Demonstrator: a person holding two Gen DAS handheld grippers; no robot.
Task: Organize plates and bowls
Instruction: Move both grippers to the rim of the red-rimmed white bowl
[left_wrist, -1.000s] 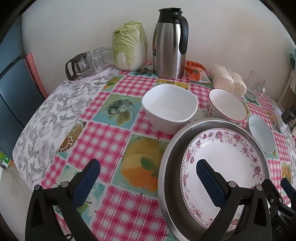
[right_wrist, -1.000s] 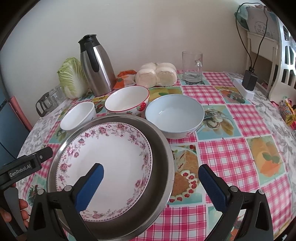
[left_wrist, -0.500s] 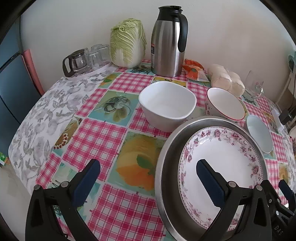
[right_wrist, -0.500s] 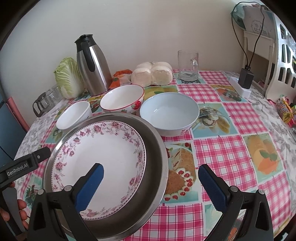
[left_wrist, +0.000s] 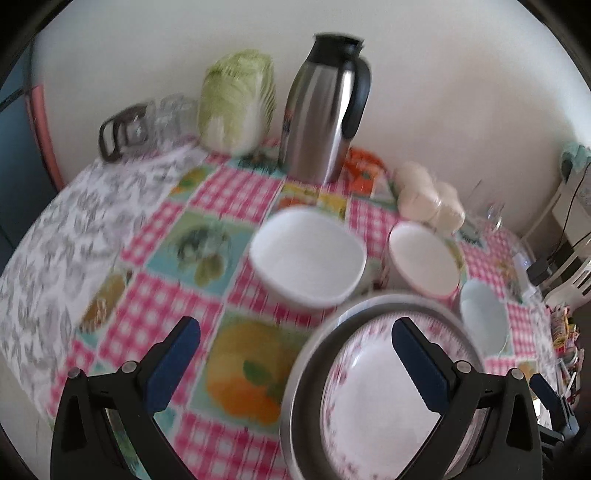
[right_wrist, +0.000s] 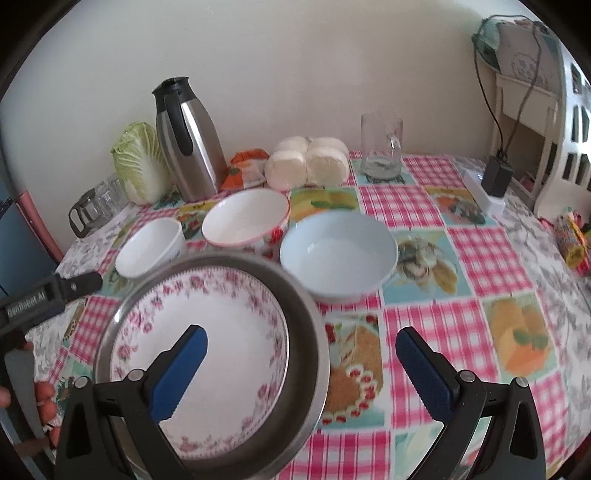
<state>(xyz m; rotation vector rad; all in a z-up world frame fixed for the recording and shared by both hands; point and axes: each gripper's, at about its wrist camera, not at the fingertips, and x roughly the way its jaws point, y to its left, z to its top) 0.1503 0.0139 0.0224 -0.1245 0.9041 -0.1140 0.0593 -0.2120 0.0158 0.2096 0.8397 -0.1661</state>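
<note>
Upward: floral plate (right_wrist: 221, 332), round; axisless

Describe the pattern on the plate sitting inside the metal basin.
White with a pink floral rim band on the plate in the basin; right wrist view shows it best.

Steel basin (right_wrist: 310, 332) brushed metal, dull sheen; floral plate (right_wrist: 207, 354) glossy ceramic; flask (right_wrist: 188, 144) polished steel; tablecloth (right_wrist: 480, 258) smooth, printed; mug (right_wrist: 380, 147) clear glass.

Floral plate (right_wrist: 221, 350) inside steel basin (right_wrist: 306, 325), three bowls (right_wrist: 338, 254) behind
</note>
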